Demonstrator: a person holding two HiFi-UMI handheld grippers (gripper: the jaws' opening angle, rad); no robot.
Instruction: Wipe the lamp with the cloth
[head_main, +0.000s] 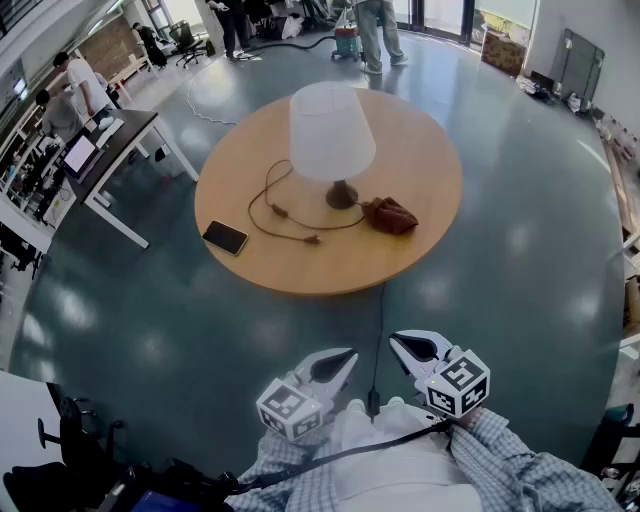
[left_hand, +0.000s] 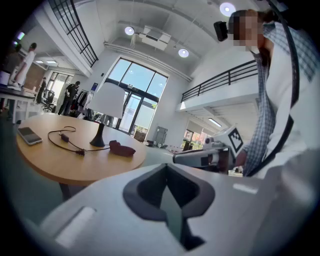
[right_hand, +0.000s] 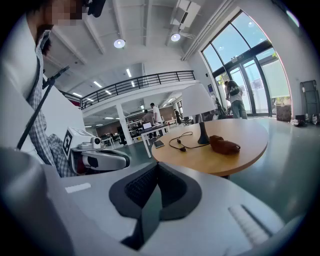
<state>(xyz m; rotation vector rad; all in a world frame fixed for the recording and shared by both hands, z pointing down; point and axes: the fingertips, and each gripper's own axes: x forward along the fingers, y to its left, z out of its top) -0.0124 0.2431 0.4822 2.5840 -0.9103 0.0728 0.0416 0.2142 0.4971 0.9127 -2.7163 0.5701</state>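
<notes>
Cloth (head_main: 389, 215), a crumpled brown heap, lay just right of the upright lamp (head_main: 331, 135), at centre frame on the round wooden table (head_main: 420, 250). The lamp's cord (head_main: 270, 215) looped off to the left. Low in the frame, well apart from the table, the left gripper (head_main: 345, 357) and right gripper (head_main: 397, 343) were both closed and empty. A good pickup probably meant approaching first, opening one gripper only above the cloth, then pinching a raised fold.

The round wooden table (head_main: 425, 165) bears lamp (head_main: 331, 130), cloth (head_main: 389, 215), cord (head_main: 280, 211) and seemingly a phone (head_main: 225, 237).
</notes>
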